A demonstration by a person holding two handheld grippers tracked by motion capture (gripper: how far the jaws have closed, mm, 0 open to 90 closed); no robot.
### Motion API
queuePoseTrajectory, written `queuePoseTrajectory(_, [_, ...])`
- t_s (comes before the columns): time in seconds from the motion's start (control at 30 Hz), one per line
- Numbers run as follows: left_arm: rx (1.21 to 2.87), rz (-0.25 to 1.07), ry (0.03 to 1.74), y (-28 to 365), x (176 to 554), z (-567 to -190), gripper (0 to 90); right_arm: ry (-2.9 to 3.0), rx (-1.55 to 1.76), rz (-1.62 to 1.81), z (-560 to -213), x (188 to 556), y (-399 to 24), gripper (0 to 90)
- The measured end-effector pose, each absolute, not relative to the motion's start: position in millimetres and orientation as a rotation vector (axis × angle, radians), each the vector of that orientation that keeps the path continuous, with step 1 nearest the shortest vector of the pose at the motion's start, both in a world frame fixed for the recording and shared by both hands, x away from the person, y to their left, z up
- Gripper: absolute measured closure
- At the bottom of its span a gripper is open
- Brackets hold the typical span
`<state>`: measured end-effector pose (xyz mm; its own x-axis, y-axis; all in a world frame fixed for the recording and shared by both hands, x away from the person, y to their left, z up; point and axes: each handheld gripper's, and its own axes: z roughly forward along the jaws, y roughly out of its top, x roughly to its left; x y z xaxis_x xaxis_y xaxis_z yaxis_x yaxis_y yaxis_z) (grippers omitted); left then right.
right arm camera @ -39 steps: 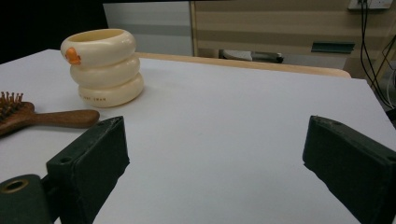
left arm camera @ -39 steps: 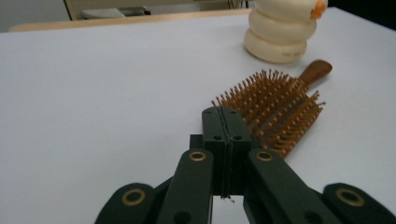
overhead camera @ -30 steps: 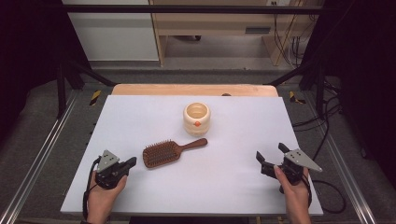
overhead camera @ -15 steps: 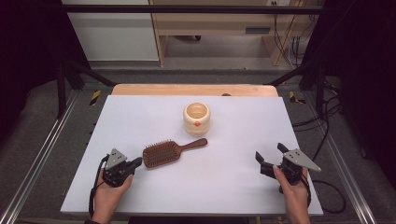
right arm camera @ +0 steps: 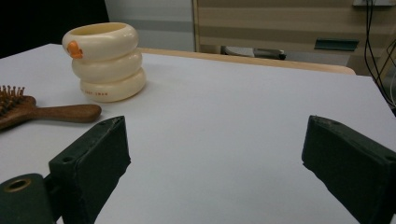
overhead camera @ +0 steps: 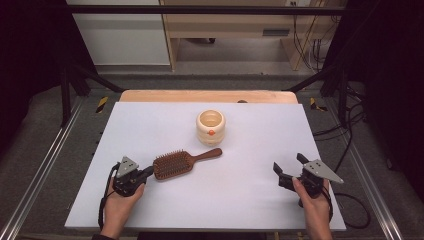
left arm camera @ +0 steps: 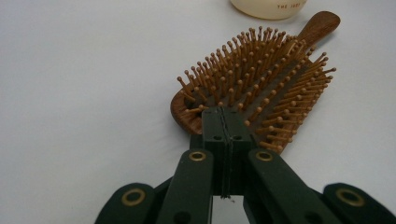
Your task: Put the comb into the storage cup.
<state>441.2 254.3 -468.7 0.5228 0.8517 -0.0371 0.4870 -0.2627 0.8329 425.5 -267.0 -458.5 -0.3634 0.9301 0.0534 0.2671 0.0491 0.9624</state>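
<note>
The hairbrush (overhead camera: 179,163) lies bristles-up on the tabletop (overhead camera: 260,200), near the person's left side, its handle pointing toward the cream ringed cup (overhead camera: 210,126) that stands just beyond it.

Left gripper (left arm camera: 223,122): jaws fully closed, pads pressed flat together with nothing between them. The tips sit at the rounded end of the brush head; the views do not settle whether they touch it.

Right gripper (overhead camera: 289,169): jaws wide apart, holding nothing, resting well apart from the brush at the right edge of the tabletop.

Handling assessment: the brush appears to be wood, therefore rigid and light. The finish on the handle looks smooth and may slip under the pads. The bristles are thin pegs that would likely bend or deflect a grip, so avoid clamping across them. The recommended hold is the narrow handle, or the side edges of the head below the bristle line.

Surface: the tabletop is a flat, pale, matte sheet over a wooden board, likely offering little friction, so the brush may slide if pushed.

Room: dark metal framing surrounds the station; light wooden furniture and cables stand behind it.
</note>
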Motion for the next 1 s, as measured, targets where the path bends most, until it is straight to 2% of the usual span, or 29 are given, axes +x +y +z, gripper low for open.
queuePoseTrajectory(0.53, [1.931,0.555,1.119,256.4,462.4,-474.3,90.0,1.702,1.215,1.352,-458.5,425.5,-266.7,7.6])
queuePoseTrajectory(1.0, [1.946,0.551,1.121,258.1,496.3,-473.3,90.0,1.718,1.206,1.357,-458.8,425.0,-263.9,7.6])
